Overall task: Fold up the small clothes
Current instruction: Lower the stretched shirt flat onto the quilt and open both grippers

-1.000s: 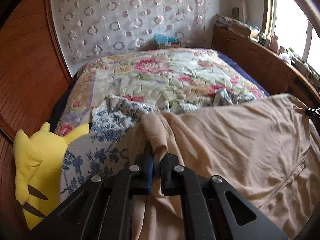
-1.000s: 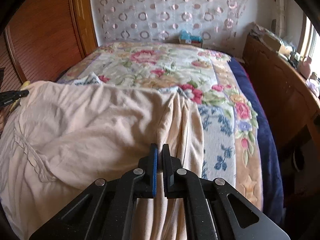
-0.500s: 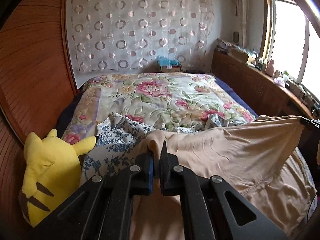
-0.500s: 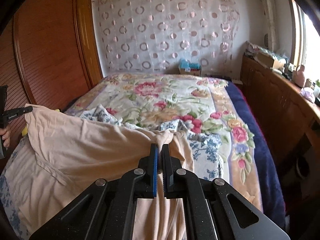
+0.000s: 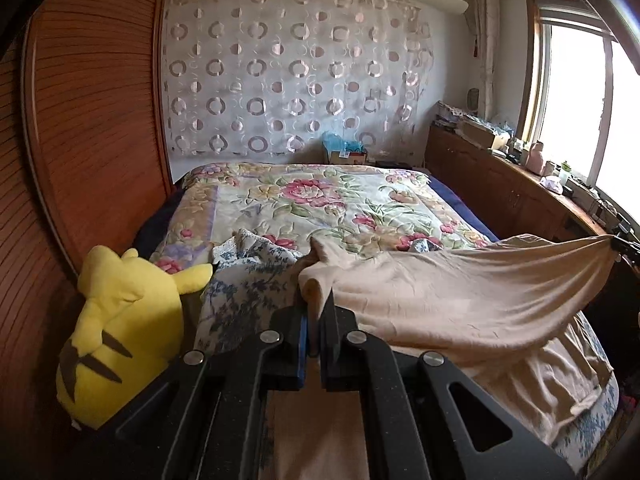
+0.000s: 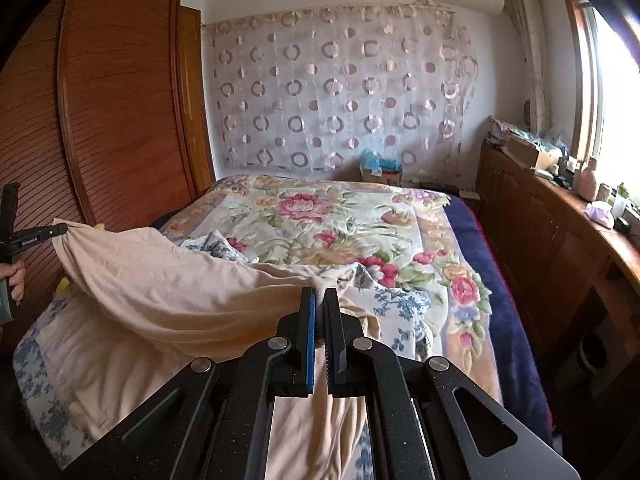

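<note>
A beige garment [image 5: 460, 292] hangs stretched between my two grippers above the near end of the bed. My left gripper [image 5: 314, 304] is shut on one bunched corner of it. My right gripper [image 6: 319, 300] is shut on the opposite corner. The garment [image 6: 168, 280] sags in the middle and its lower part drapes onto the bed. From the right wrist view the left gripper [image 6: 60, 229] shows at the far left, held by a hand [image 6: 14, 276]. In the left wrist view the right gripper's tip [image 5: 618, 242] shows at the far right edge.
A blue-and-white floral cloth [image 5: 248, 280] lies crumpled under the garment on the flowered quilt [image 6: 340, 224]. A yellow plush toy [image 5: 120, 320] sits at the bed's left. Wooden wardrobe doors [image 6: 112, 120] stand on the left, a wooden cabinet [image 6: 540, 240] with clutter on the right.
Both grippers have risen and pulled back with the garment. It has lifted off the bed and now hangs taut between them, with more of the room showing.
</note>
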`<state>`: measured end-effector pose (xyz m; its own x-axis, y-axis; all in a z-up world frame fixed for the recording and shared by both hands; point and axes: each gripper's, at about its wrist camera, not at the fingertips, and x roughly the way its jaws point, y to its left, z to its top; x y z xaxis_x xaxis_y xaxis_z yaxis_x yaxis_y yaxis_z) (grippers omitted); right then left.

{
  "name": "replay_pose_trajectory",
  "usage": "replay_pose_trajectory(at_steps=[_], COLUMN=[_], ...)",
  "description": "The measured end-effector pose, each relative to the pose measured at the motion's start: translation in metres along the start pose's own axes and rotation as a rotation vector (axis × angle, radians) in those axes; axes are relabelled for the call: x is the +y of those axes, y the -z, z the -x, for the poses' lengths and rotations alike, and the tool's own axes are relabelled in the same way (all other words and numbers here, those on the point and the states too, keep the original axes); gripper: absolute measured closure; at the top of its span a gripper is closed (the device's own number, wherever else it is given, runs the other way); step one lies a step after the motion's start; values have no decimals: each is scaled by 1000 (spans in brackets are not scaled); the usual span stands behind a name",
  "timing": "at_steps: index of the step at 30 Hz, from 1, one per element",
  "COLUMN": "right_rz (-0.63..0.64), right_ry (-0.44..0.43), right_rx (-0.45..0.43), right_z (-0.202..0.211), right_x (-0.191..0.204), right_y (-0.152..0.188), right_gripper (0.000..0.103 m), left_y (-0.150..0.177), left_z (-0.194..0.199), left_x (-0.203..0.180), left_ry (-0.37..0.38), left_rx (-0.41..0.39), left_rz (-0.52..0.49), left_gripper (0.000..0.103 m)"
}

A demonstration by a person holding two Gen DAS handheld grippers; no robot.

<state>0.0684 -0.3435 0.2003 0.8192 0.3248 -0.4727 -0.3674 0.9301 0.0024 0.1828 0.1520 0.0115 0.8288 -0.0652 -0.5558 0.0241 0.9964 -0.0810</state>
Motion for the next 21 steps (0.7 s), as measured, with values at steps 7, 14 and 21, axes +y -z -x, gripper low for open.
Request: replay_pose_trajectory(at_steps=[7,14,21], right_rz=[25,22,-3], right_ry=[6,7,-19], right_rx=[12,21,113], right_z=[29,56,48], right_x=[9,10,9], right_y=[23,40,75], right_gripper=[100,100,100], left_y=[30,59,86], left_z=[26,44,38], left_x=[-2,2,4], left_ry=[-9,-34,-27], left_rx=[11,34,95], left_rz=[-3,14,28], left_gripper=[98,98,98])
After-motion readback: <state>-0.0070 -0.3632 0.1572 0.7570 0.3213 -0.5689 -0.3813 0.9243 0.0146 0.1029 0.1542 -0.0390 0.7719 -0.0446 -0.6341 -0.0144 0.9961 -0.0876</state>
